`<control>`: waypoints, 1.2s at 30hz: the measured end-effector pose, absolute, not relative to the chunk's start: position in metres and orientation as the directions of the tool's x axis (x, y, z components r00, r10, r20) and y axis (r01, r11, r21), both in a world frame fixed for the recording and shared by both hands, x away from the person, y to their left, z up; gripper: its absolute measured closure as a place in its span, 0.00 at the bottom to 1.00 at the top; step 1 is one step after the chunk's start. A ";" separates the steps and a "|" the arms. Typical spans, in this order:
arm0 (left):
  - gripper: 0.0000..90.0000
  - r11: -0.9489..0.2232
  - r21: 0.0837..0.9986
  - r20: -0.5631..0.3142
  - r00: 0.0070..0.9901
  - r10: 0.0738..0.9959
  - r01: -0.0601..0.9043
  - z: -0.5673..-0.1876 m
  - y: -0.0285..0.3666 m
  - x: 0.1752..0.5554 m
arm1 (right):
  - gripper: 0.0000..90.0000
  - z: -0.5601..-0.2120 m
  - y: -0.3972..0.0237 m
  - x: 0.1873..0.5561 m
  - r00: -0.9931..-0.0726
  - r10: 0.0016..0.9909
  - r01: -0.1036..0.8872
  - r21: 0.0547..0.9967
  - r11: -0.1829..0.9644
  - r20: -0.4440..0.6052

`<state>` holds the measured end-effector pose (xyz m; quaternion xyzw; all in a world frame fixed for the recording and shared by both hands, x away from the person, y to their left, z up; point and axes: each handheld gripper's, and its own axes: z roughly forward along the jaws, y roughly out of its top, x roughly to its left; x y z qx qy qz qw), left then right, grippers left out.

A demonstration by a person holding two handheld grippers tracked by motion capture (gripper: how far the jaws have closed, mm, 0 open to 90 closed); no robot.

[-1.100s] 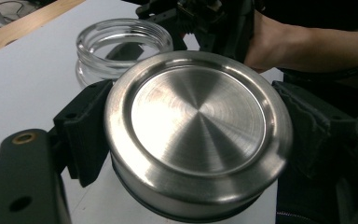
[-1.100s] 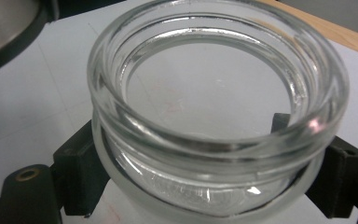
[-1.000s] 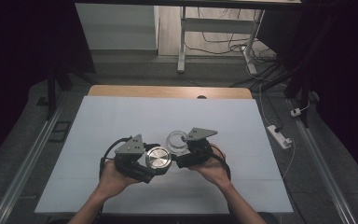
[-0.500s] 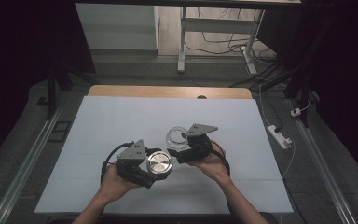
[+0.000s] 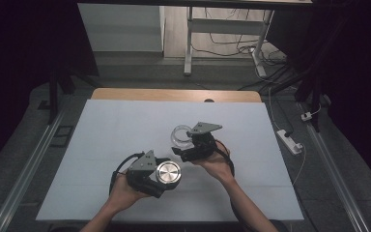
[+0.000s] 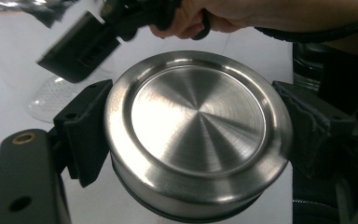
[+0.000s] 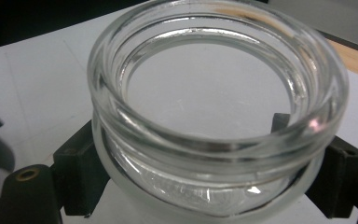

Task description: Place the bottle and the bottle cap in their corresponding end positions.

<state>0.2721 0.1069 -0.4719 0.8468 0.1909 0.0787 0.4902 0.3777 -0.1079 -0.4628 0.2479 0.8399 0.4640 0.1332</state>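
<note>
A round steel lid (image 5: 168, 172) (image 6: 196, 133) sits clamped between the jaws of my left gripper (image 5: 164, 176), low over the near middle of the white table (image 5: 125, 125). Its black pads (image 6: 86, 128) press on the lid's rim from both sides. Farther back and to the right, my right gripper (image 5: 183, 145) is shut on a clear glass jar (image 5: 181, 135) (image 7: 214, 112), open-mouthed and empty, held by its threaded neck. The jar stays apart from the lid, a short way behind it. In the left gripper view the right hand (image 6: 223, 16) and its gripper show behind the lid.
A wooden strip (image 5: 174, 94) runs along the table's far edge. A white power strip (image 5: 290, 140) with its cable lies off the right edge. Desk legs and cables (image 5: 222, 43) stand on the floor beyond. Bare white tabletop spreads to the left and far side.
The two grippers have drawn apart: the left one sank toward the near table with the lid, and the right one carried the jar back and to the right.
</note>
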 end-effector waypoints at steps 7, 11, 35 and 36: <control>0.21 -0.447 0.858 -0.054 0.910 0.410 0.252 -0.482 0.105 0.277 | 0.17 -0.468 -0.105 0.390 -0.827 0.562 0.314 0.844 0.434 0.018; 0.21 -0.447 0.855 -0.057 0.905 0.421 0.262 -0.489 0.104 0.281 | 0.17 -0.471 -0.103 0.395 -0.824 0.566 0.316 0.841 0.440 0.014; 0.21 -0.519 0.798 -0.056 0.895 0.443 0.307 -0.532 0.079 0.300 | 0.17 -0.480 -0.085 0.424 -0.807 0.591 0.314 0.844 0.435 -0.004; 0.21 -0.526 0.792 -0.054 0.893 0.447 0.310 -0.535 0.077 0.301 | 0.17 -0.482 -0.083 0.426 -0.808 0.590 0.312 0.842 0.440 -0.009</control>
